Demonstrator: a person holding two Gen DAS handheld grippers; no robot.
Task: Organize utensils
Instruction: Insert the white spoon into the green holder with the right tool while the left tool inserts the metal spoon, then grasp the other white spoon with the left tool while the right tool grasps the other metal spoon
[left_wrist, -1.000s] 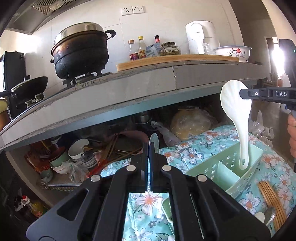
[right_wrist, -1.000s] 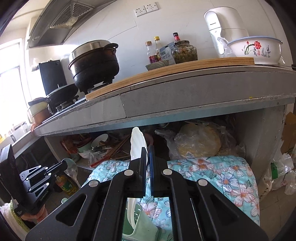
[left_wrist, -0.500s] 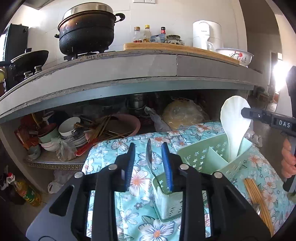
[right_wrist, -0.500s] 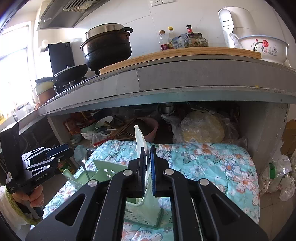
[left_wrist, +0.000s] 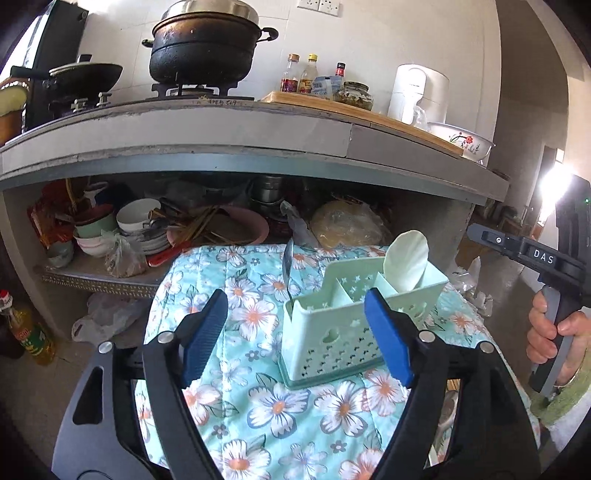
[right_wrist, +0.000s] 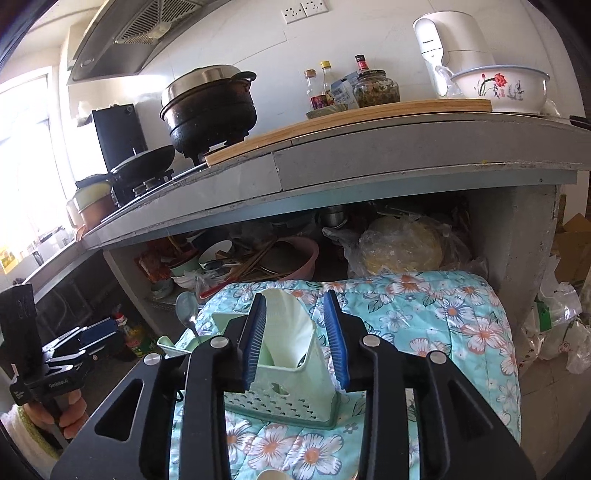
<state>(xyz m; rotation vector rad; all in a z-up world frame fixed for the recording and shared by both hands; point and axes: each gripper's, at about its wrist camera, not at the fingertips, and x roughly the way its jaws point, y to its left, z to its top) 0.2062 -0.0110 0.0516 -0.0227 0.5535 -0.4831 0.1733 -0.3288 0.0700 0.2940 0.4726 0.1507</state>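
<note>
Jaws opening: white rice paddle between right jaws, untouched.

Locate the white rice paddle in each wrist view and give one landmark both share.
Left wrist: white rice paddle right of centre, standing in the green caddy's far end compartment.
Right wrist: paddle centre, in the caddy's near compartment.
Shared landmark: black pot on the stove.
</note>
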